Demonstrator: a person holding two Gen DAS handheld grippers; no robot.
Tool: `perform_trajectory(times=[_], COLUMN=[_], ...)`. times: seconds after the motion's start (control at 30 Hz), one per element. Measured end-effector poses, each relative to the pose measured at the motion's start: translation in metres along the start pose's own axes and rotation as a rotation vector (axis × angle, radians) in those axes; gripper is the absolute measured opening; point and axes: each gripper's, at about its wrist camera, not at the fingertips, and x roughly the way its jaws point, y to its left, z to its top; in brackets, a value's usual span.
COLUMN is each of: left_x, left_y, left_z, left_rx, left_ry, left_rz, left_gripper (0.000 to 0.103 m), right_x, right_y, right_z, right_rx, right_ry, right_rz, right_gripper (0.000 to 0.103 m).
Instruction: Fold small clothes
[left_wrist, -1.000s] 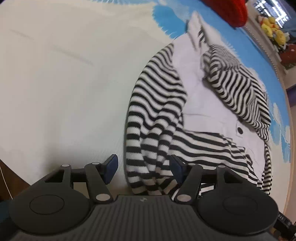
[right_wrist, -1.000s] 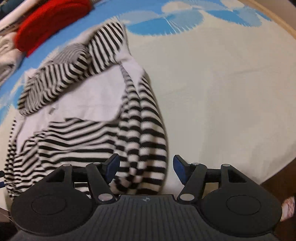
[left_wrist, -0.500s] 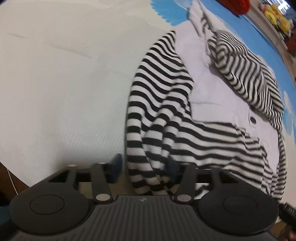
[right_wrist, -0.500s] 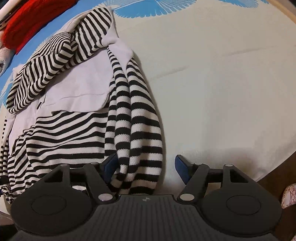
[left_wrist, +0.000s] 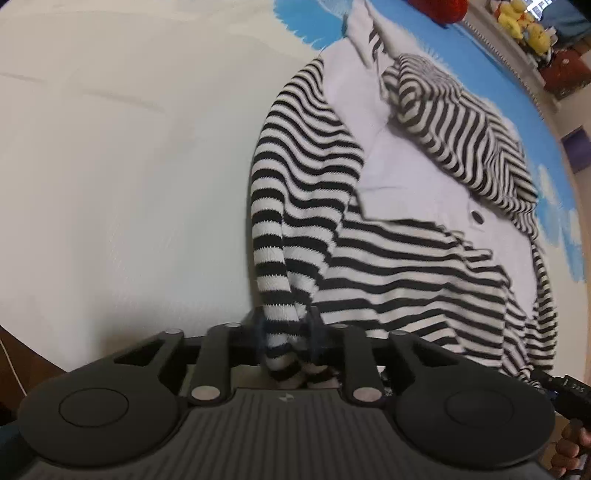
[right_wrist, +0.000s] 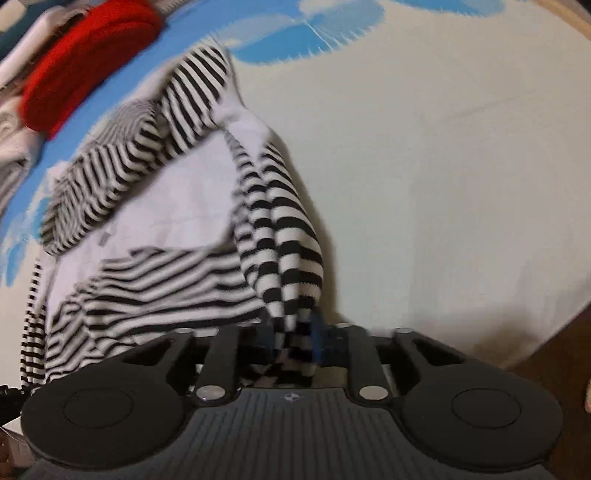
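Note:
A small black-and-white striped top with a white collar panel (left_wrist: 406, 266) lies spread on the cream and blue sheet (left_wrist: 129, 166). In the left wrist view its lower left corner is bunched between the pads of my left gripper (left_wrist: 288, 338), whose jaws are closing on the cloth. In the right wrist view the same striped top (right_wrist: 166, 280) has its lower right corner pinched in my right gripper (right_wrist: 291, 338), whose jaws are also closing. Both grippers point steeply down at the near hem. The pinched cloth rises in a ridge from each gripper.
A red knitted item (right_wrist: 85, 74) lies at the far edge of the sheet, beside pale folded cloth (right_wrist: 11, 140). Yellow plush toys (left_wrist: 524, 22) sit on a shelf beyond. Dark wood (right_wrist: 554, 354) shows past the sheet's near edge. A hand (left_wrist: 570, 446) shows at bottom right.
Both grippers went from wide open astride the hem corners to closed on them. The striped cloth now bunches up between the pads on each side.

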Motion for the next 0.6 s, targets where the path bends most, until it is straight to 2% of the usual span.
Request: perform_trajectory(times=[0.07,0.2,0.23,0.27,0.3,0.4,0.6], left_x=[0.003,0.006,0.006,0.006,0.004,-0.009,-0.059], left_y=[0.002,0.002,0.001,0.000,-0.001,-0.002,-0.001], left_z=[0.000,-0.002,-0.004,-0.005,-0.007,-0.013,-0.027], left_rx=[-0.008,0.004,0.024,0.045,0.063,0.114,0.173], left_ry=[0.003,-0.003,-0.006,-0.011,-0.020,-0.070,-0.153], left_rz=[0.006,0.012,0.012,0.009,-0.004,-0.015,-0.079], left_gripper=[0.031,0.031,0.028,0.015,0.011,0.007,0.006], right_x=[0.005,0.010,0.010,0.010,0.009,-0.001,-0.049], right_y=[0.002,0.010,0.011,0.012,0.013,0.015,0.011], right_z=[-0.004,-0.009,-0.009,-0.009,-0.010,-0.010,-0.011], right_rx=[-0.020,-0.074,-0.078,-0.082,-0.086,-0.106,-0.119], right_ry=[0.033,0.043,0.043,0.043,0.044,0.012,-0.106], right_rz=[-0.001,-0.023,-0.024,-0.019,-0.009,0.018,0.114], right_gripper=[0.044,0.043,0.040,0.026,0.015,0.009,0.007])
